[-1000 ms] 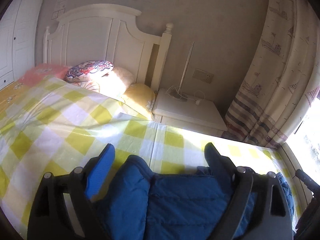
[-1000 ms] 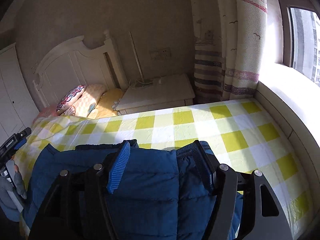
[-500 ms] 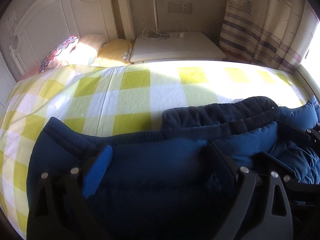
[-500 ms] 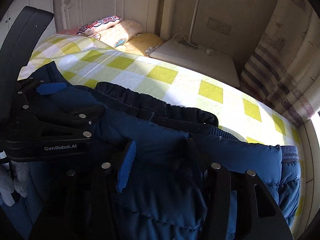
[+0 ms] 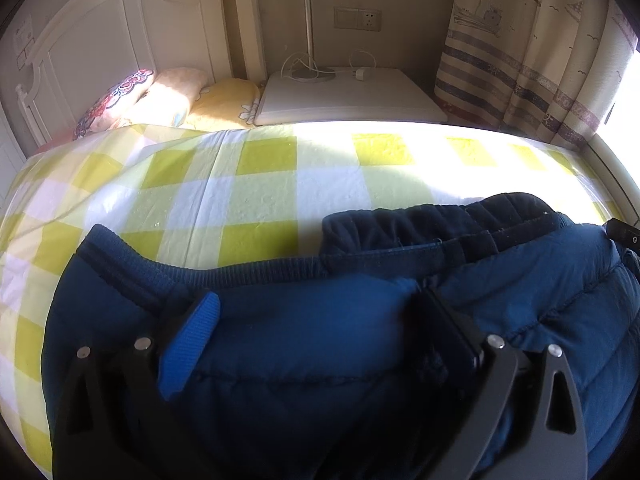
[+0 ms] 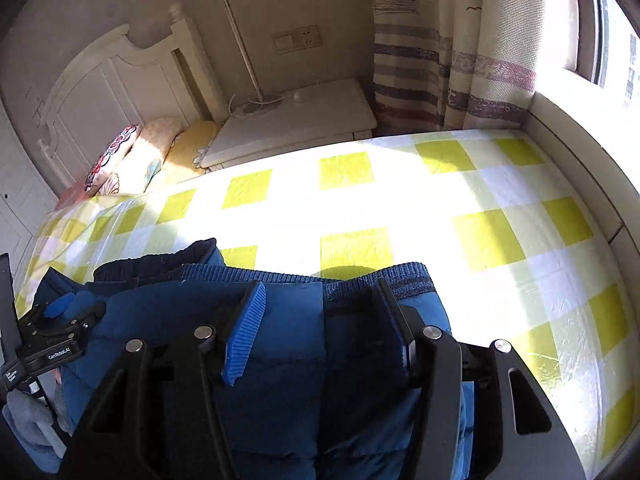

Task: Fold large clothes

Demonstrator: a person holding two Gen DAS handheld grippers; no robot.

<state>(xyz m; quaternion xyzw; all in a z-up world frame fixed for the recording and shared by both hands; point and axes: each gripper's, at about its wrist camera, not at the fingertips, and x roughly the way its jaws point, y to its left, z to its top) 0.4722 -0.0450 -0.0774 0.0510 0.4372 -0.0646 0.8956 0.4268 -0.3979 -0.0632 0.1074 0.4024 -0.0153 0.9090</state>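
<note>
A blue padded jacket (image 5: 320,344) with a ribbed hem and a dark collar (image 5: 440,224) lies on the yellow-checked bed (image 5: 260,184). My left gripper (image 5: 316,312) is shut on the jacket's padded fabric just below the hem. My right gripper (image 6: 320,304) is shut on the jacket (image 6: 280,380) near its ribbed hem (image 6: 360,276). The left gripper also shows at the left edge of the right wrist view (image 6: 64,312). The jacket's lower part is hidden behind the gripper bodies.
Pillows (image 5: 160,100) lie by the white headboard (image 5: 132,36). A white nightstand (image 5: 344,96) with a lamp pole and cable stands beyond the bed. Striped curtains (image 6: 440,60) hang at the right, next to a window ledge (image 6: 580,148).
Both grippers have carried the jacket down onto the bed, then spread apart. The hem and collar now rest on the sheet. The right wrist view has swung back toward the window.
</note>
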